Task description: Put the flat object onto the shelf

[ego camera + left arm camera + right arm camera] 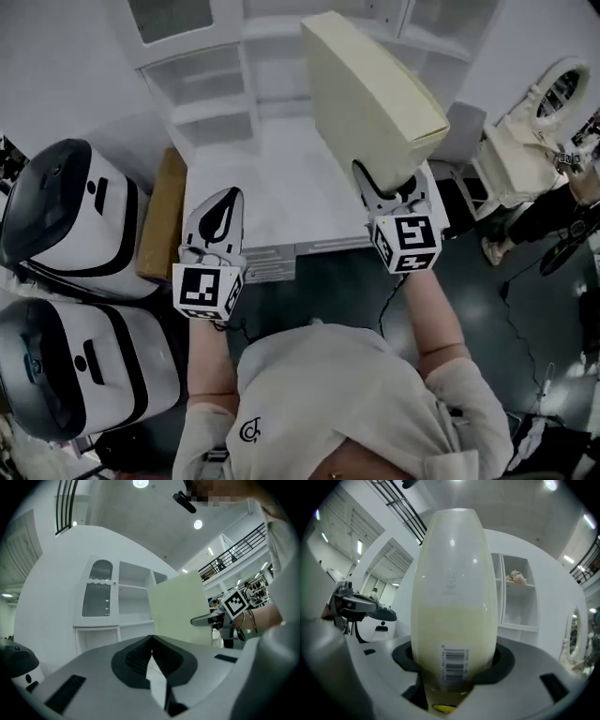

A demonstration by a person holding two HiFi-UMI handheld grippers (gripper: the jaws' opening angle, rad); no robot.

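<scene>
The right gripper (382, 187) holds up the flat object (370, 84).
Its jaws squeeze the bottom edge of this pale yellow thing, which stands up just ahead of them with a barcode sticker (453, 660) low down. Off to its left, the left gripper (223, 202) is pinched closed with nothing in it. Farther ahead is the white table (281, 192), then the white shelf (220, 89).

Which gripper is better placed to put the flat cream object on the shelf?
Right: the right gripper holds the flat cream object up before the white shelf; the left gripper is shut, empty.
</scene>
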